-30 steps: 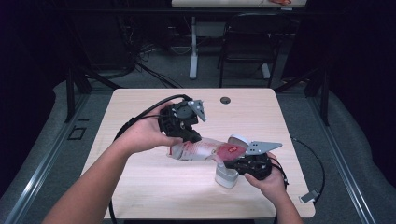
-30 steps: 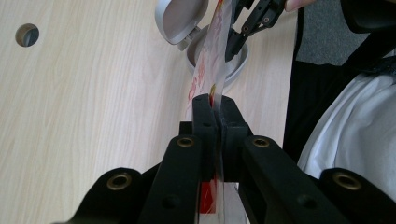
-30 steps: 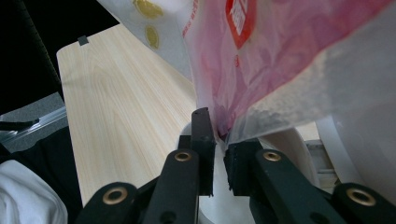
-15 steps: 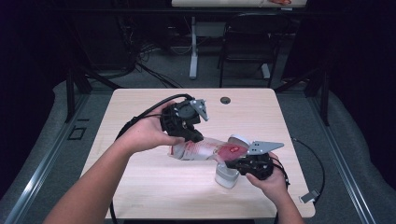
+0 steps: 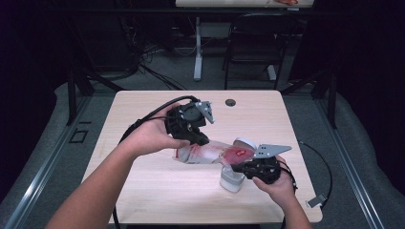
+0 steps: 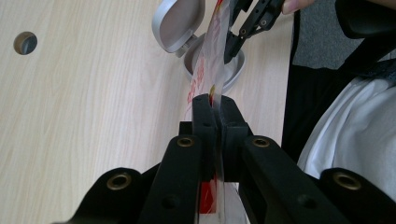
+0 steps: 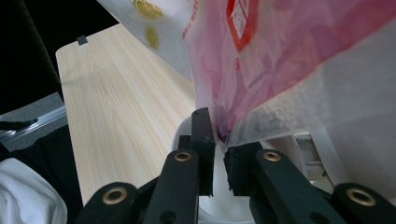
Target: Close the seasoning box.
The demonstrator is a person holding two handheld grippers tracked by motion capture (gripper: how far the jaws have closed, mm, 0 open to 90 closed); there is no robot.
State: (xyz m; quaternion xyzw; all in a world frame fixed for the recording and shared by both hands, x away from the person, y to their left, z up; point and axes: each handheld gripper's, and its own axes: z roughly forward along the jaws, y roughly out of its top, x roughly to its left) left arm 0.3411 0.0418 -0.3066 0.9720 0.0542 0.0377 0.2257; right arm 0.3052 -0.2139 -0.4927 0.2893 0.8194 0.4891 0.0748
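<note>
A clear plastic bag [image 5: 210, 152] with red print hangs stretched between the two grippers, a little above the pale wooden table [image 5: 143, 191]. My left gripper [image 5: 202, 140] is shut on the bag's left end; in the left gripper view its jaws [image 6: 214, 101] pinch the thin bag [image 6: 205, 65] edge-on. On the bag's right end my right gripper [image 5: 237, 167] is shut, and in the right gripper view the jaws [image 7: 218, 136] clamp the pink film [image 7: 280, 56]. Under that end stands a small white container [image 5: 232, 181] with its round lid [image 6: 180, 21] flipped open.
A round cable hole [image 5: 230, 102] sits near the table's far edge. A black cable loops off the table's right side to a small connector [image 5: 315, 201]. A chair [image 5: 248, 52] and a desk leg stand beyond the table.
</note>
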